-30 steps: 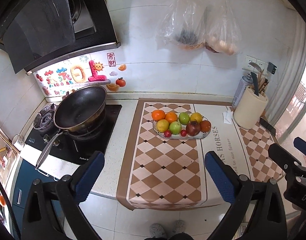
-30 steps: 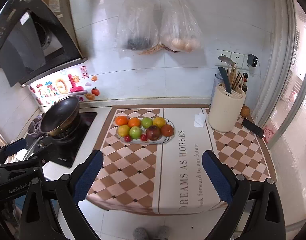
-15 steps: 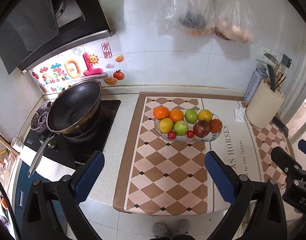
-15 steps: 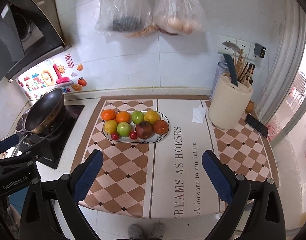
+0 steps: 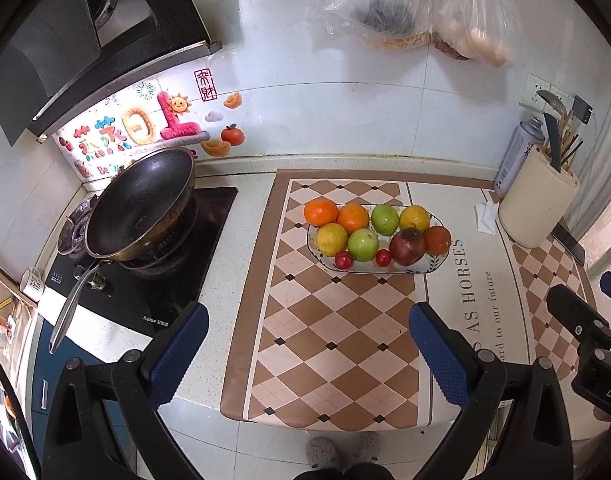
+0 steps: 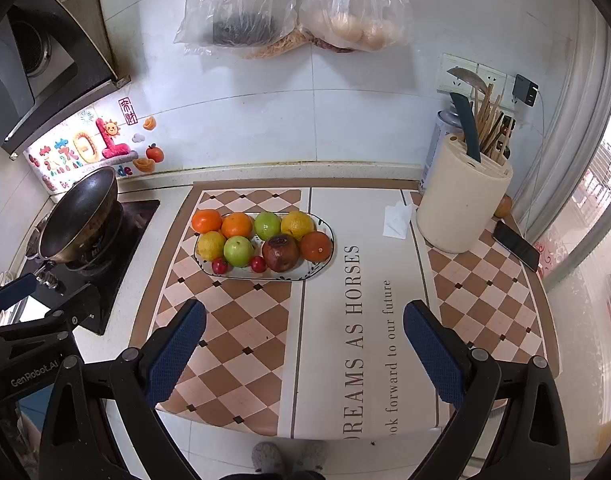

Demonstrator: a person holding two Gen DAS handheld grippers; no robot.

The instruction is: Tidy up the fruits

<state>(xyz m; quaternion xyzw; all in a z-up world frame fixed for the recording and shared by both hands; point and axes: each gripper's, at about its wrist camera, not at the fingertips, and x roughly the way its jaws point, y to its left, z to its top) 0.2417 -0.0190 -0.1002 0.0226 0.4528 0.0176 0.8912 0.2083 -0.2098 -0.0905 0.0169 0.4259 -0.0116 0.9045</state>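
An oval plate on the checkered mat holds several fruits: oranges, yellow citrus, green apples, a dark red pomegranate and two small red fruits. My left gripper is open and empty, above the mat's front, short of the plate. My right gripper is open and empty, above the mat's front right of the plate.
A black wok sits on the stove at the left. A cream utensil holder with a knife stands at the back right, a phone beside it, a tissue near it. Two plastic bags hang on the wall.
Both grippers have moved forward and lower toward the counter; the plate of fruit looks larger and nearer. Both stay open.
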